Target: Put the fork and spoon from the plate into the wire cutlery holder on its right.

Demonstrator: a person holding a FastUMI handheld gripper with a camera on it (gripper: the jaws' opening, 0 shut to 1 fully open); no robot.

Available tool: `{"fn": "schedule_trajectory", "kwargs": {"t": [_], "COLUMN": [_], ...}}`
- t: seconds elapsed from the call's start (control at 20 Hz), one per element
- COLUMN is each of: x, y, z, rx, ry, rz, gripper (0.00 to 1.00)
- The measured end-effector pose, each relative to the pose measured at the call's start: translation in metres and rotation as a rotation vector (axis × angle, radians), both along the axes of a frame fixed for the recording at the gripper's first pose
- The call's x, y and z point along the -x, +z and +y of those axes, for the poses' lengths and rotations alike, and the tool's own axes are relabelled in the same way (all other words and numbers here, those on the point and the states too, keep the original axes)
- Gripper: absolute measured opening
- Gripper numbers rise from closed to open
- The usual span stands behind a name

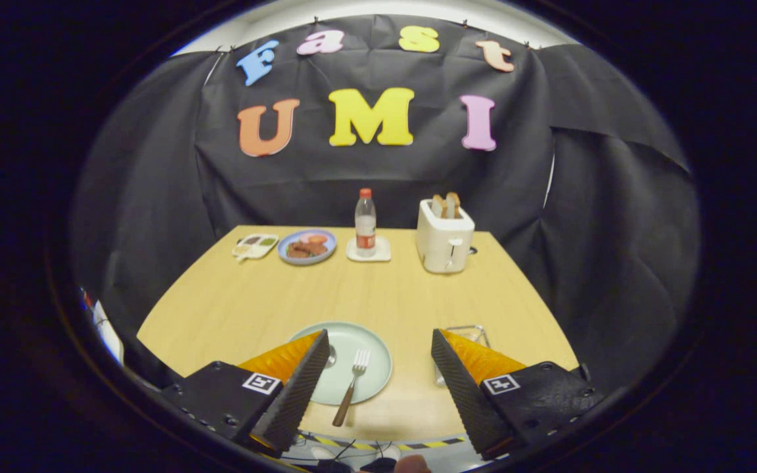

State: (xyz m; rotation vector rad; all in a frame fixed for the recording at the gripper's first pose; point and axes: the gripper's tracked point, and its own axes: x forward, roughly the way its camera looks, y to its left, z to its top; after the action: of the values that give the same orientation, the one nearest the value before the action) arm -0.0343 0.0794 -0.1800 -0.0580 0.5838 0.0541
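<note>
Fingers (318, 368) apart above plate (372, 341), fork (352, 384) between.

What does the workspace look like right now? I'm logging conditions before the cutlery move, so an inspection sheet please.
Surface: wooden table, bare in the middle.
Job's things: fork on the green plate, handle over the near rim; spoon partly hidden by a finger; wire cutlery holder right of the plate.
Clutter: toaster with bread, bottle, blue food plate, small tray along the far edge.
Grippers: gripper open, fingers either side of the fork, holding nothing.
Cables: thin cables by the near edge.
Surroundings: black cloth wall.
</note>
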Motion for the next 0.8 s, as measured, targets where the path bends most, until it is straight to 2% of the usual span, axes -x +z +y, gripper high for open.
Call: {"fn": "schedule_trajectory", "kwargs": {"t": [0.3,0.6,0.8], "x": [-0.002,-0.015,-0.017], "y": [-0.092,-0.152,-0.180], "z": [0.029,0.041,0.042], "rx": [-0.003,0.033,0.039], "ry": [0.034,0.027,-0.019], "rz": [0.256,0.421,0.527], "gripper": [0.95,0.75,0.56]}}
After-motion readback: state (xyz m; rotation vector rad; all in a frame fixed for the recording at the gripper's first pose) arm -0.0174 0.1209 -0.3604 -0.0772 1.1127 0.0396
